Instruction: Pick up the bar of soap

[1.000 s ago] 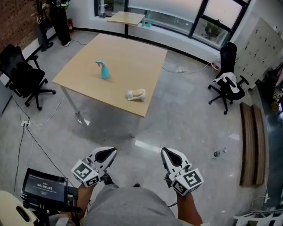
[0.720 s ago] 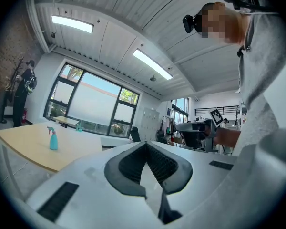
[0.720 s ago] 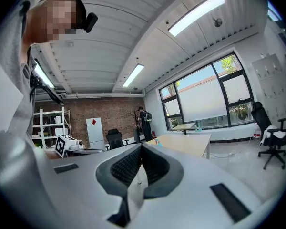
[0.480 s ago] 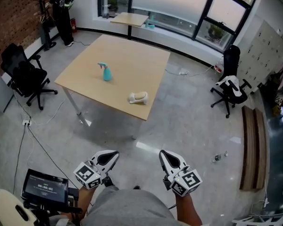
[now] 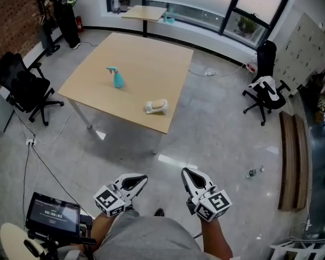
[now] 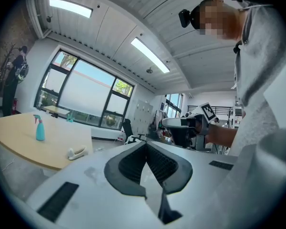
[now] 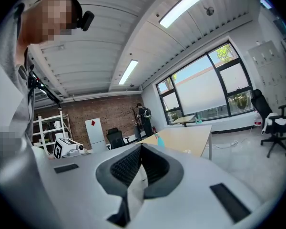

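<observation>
table: square, light wood | soap bar: pale, oblong | spray bottle: teal

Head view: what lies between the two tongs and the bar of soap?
In the head view, only bare floor and the table's near edge separate the left tongs, right tongs and the bar of soap.

A square, light-wood table on thin white legs stands on the grey polished floor, in the upper middle of the head view. Two things lie on its top, well apart. A teal spray bottle stands upright left of the table's centre. A pale bar of soap sits in a white holder close to the lower-right edge. The remaining tabletop is plain wood.
</observation>
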Demonstrator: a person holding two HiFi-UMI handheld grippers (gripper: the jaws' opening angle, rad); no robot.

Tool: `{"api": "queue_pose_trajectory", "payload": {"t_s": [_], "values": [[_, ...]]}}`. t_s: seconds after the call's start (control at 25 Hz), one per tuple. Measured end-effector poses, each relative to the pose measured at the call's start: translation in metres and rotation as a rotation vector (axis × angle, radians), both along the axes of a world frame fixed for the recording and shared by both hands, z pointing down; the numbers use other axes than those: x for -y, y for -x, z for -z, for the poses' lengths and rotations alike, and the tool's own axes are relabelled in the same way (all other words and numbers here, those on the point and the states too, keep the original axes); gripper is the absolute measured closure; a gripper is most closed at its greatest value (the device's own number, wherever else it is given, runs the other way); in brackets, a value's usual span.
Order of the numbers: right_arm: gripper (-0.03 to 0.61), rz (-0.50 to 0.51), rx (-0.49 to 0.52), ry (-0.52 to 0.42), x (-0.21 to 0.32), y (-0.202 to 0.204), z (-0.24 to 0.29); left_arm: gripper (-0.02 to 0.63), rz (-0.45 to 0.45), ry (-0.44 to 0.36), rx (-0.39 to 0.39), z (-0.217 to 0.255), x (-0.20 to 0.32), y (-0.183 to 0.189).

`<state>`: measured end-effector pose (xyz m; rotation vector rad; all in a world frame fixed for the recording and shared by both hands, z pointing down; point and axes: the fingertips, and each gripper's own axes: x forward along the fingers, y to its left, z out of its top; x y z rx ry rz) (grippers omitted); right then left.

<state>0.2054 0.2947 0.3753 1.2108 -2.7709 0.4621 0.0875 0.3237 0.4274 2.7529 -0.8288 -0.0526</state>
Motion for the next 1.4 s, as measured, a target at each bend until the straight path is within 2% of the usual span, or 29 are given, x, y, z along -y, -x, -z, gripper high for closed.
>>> {"api": "queue_pose_trajectory", "payload": {"t_s": [0.28, 0.56, 1.08, 1.4], "values": [[0.572, -0.05, -0.01, 0.036, -0.004, -0.019, 0.0, 0.607, -0.056, -0.008, 0.013, 0.008, 0.003, -0.018], [0.572, -0.072, -0.003, 0.062, 0.025, -0.02, -0.021, 0.607, -0.092, -0.007, 0.014, -0.008, 0.034, -0.027], [0.572, -0.026, 0.002, -0.004, 0.033, -0.01, 0.007, 0.607, 0.025, -0.044, 0.03, 0.009, 0.046, 0.012], [0.572, 0.008, 0.026, -0.042, 0.018, -0.016, 0.016, 0.607, 0.076, -0.071, 0.036, 0.02, 0.027, 0.013]]}}
